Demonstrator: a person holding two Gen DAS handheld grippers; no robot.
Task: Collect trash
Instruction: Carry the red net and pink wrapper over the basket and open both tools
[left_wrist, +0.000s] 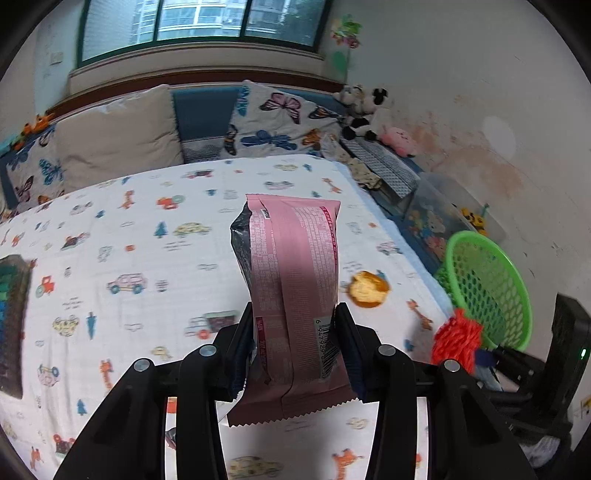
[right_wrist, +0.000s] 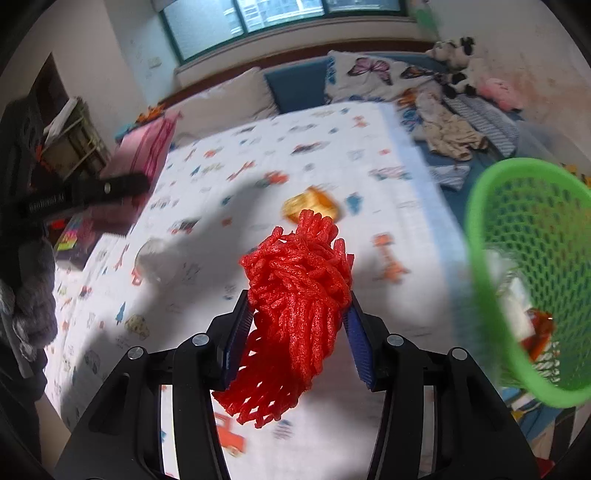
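Left wrist view shows the left tool (left_wrist: 295, 332) clamping a pink wrapper (left_wrist: 291, 280) at frame centre, while the right tool (right_wrist: 297, 321) grips a red foam net (right_wrist: 295, 288) left of the green basket (right_wrist: 476, 258).

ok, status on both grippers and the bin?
Left gripper shut on pink wrapper. Right gripper shut on red foam net. Green basket at bed's right edge, path unobstructed.

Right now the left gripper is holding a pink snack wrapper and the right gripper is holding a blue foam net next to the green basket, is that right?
Not quite: the foam net is red, not blue, as the right wrist view shows. The rest holds: the left gripper holds the pink snack wrapper, and the right gripper holds the net next to the green basket.
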